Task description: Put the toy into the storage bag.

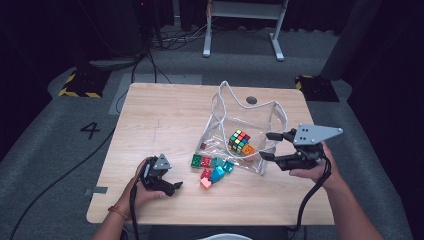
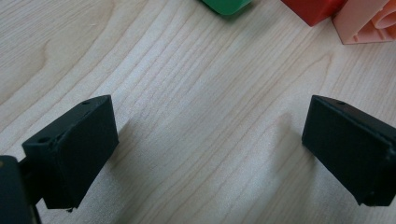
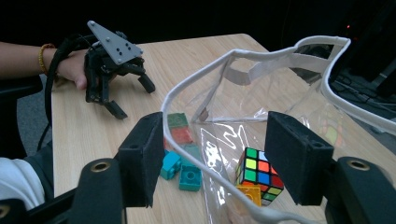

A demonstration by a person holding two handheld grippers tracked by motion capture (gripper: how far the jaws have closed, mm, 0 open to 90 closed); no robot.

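On the wooden counter (image 1: 165, 115) a clear plastic bag (image 1: 245, 125) with a white-trimmed rim stands open just right of centre, holding a colour cube (image 1: 239, 141) and an orange brick (image 1: 248, 149). The right tool (image 1: 272, 146) sits at the bag's 3 o'clock, its jaws partly spread around the bag's near edge; in the right gripper view the white rim (image 3: 196, 79) curves between the two black jaws and runs right along the left one, and whether the pads press on it cannot be told. At the bag's 7 o'clock, outside its mouth, lies a loose cluster of bricks: green (image 1: 196, 160), red (image 1: 206, 161), teal (image 1: 222, 165), blue (image 1: 217, 175) and pink (image 1: 205, 183). The left tool (image 1: 167, 186) rests low on the counter at the cluster's 8 o'clock, jaws wide apart and holding nothing, bare wood between them, with the green, red and pink bricks just ahead at 12 to 1 o'clock.
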